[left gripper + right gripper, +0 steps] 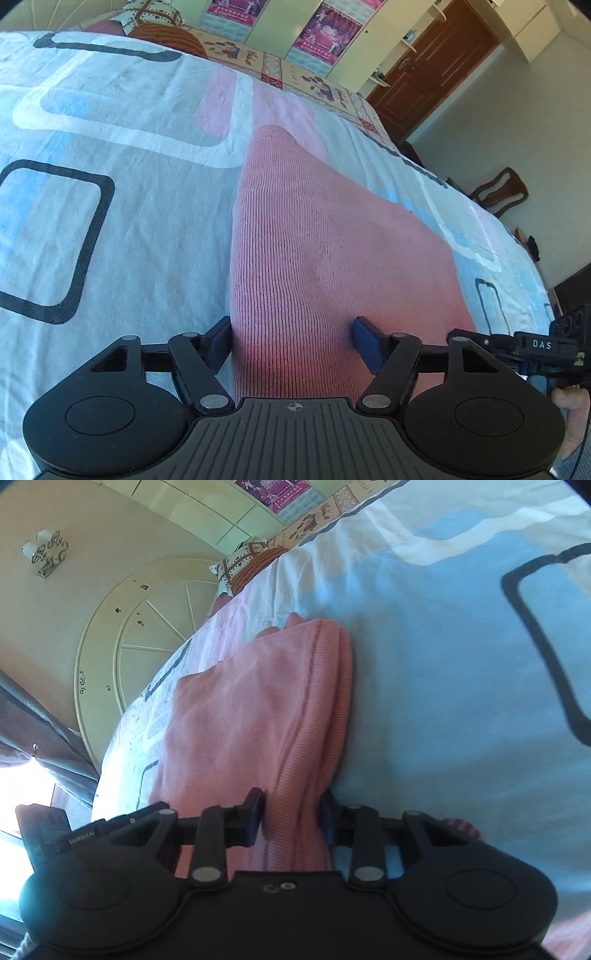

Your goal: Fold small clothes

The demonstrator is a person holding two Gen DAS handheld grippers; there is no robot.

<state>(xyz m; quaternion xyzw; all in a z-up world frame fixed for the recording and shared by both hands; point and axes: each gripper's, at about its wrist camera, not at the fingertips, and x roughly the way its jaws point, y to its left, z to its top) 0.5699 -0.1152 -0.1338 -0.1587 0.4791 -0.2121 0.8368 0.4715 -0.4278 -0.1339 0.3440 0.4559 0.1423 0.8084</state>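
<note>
Pink knit garment (325,236) lies on the bedsheet (110,221). My left gripper (293,343) is spread w/ fabric between its fingers; only right view shows stacked ribbed edges, my right gripper (291,818) pinching them.

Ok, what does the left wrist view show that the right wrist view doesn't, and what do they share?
Only the left wrist view shows the brown door, a wooden chair beside the bed, and the right tongs' body at the frame's right edge. Only the right wrist view shows the garment's stacked ribbed edges, the round white headboard, a wall lamp and the bright window. Both show the pink garment lying on the patterned bedsheet, with fabric between each pair of tongs: left tongs, right tongs.
</note>
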